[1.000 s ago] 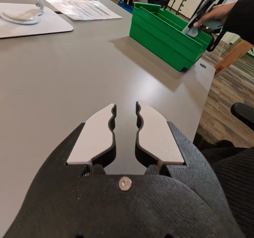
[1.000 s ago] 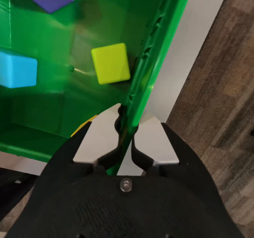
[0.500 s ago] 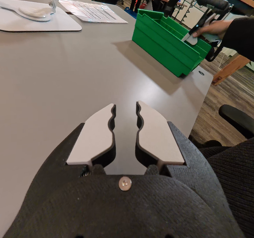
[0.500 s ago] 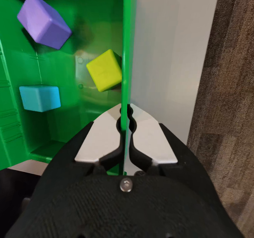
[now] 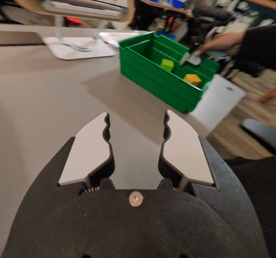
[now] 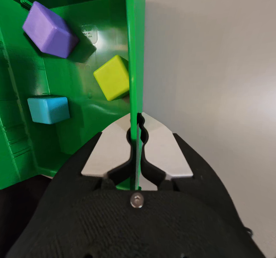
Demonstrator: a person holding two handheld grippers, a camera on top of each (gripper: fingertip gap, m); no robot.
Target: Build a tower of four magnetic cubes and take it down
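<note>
A grey counter (image 5: 44,101) carried a green bin (image 5: 149,77) near its far right corner. The right tool (image 6: 136,125) was seen pinching the bin's side wall (image 6: 135,57). Purple (image 6: 49,30), lime (image 6: 112,77) and blue (image 6: 47,109) cubes were noted inside, plus an orange cube (image 5: 191,79). The left tool (image 5: 135,116) was held spread and empty above the counter, well apart from the bin.

Left view motion-blurred: far desks and stand (image 5: 83,9) smeared. Bin (image 6: 135,57) wall hides part of lime cube (image 6: 111,77); bin cropped left.
</note>
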